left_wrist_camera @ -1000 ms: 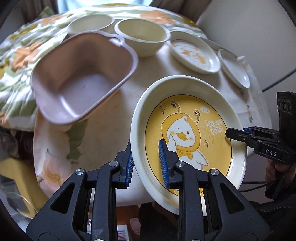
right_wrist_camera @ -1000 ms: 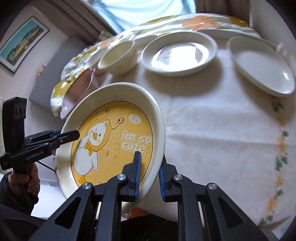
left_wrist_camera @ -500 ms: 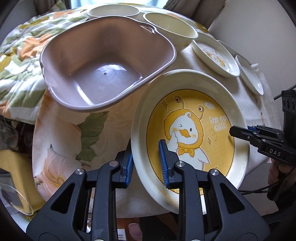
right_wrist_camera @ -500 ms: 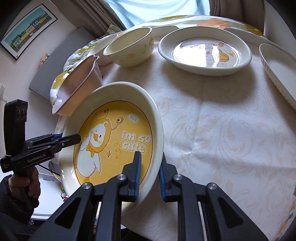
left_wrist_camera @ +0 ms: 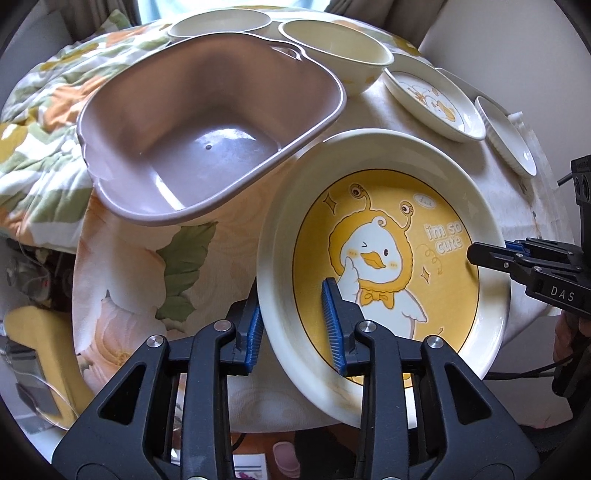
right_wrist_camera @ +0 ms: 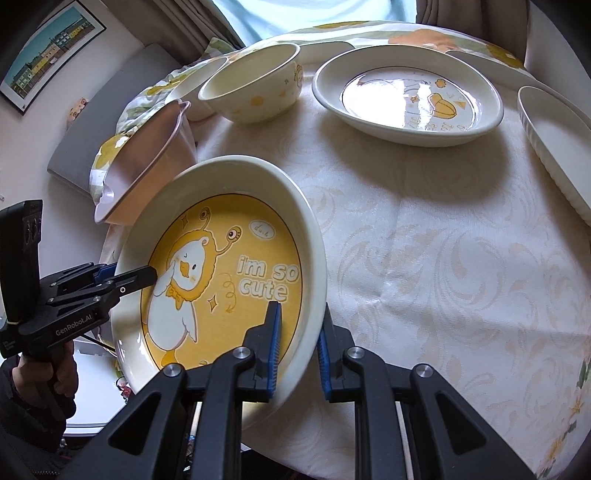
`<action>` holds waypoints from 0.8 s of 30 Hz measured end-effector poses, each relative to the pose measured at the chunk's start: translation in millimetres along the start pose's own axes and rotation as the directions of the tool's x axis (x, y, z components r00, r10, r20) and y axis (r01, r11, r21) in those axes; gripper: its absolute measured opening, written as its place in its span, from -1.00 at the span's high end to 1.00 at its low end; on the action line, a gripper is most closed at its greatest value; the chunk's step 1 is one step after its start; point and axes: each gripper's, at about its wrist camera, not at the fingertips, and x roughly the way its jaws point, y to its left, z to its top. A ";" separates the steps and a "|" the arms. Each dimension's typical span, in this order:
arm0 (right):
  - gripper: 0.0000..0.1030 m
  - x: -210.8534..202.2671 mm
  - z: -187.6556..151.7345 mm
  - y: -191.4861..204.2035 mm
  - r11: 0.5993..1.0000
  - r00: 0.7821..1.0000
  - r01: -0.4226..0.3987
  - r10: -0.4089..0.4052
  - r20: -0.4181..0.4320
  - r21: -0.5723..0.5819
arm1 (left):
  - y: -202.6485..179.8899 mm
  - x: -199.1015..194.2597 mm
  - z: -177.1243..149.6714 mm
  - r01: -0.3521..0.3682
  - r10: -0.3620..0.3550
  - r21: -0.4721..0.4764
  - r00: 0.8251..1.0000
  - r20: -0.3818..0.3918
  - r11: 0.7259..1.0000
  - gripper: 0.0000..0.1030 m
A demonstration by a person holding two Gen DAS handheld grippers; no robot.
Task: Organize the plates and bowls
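Observation:
A cream plate with a yellow duck picture [left_wrist_camera: 384, 258] hangs over the near edge of the table, tilted. My left gripper [left_wrist_camera: 293, 332] is shut on its near rim. My right gripper [right_wrist_camera: 298, 350] is shut on the opposite rim of the same duck plate [right_wrist_camera: 221, 280]. Each gripper shows in the other's view: the right gripper [left_wrist_camera: 517, 262] and the left gripper [right_wrist_camera: 110, 282]. A mauve plastic tub [left_wrist_camera: 207, 147] stands just beyond the plate, also seen in the right wrist view [right_wrist_camera: 147, 155].
A cream bowl [right_wrist_camera: 255, 81] and a second bowl [left_wrist_camera: 221, 24] stand behind the tub. A second duck plate [right_wrist_camera: 406, 92] and a white ribbed dish [right_wrist_camera: 554, 147] stand at the right. The floral tablecloth [right_wrist_camera: 424, 240] covers the table.
Both grippers have carried the duck plate closer to the table and the mauve tub, and lower. Both stay shut on its rim.

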 end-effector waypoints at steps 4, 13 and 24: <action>0.13 0.1 -1.0 2.4 1.000 1.000 -0.016 0.015 0.015 0.007 | -5.1 -0.3 -2.3 -0.024 0.024 0.014 1.000 0.020 1.000 -0.47; 0.04 -29.4 -3.0 11.6 1.000 0.998 0.003 -0.003 0.058 0.005 | -13.2 -38.7 -9.6 -0.056 0.055 0.022 0.996 0.067 0.998 -0.48; -0.37 -138.8 -5.5 3.7 0.993 0.959 0.090 -0.106 0.262 0.073 | -87.6 -151.8 35.5 -0.041 -0.039 0.216 0.934 0.355 0.976 -0.97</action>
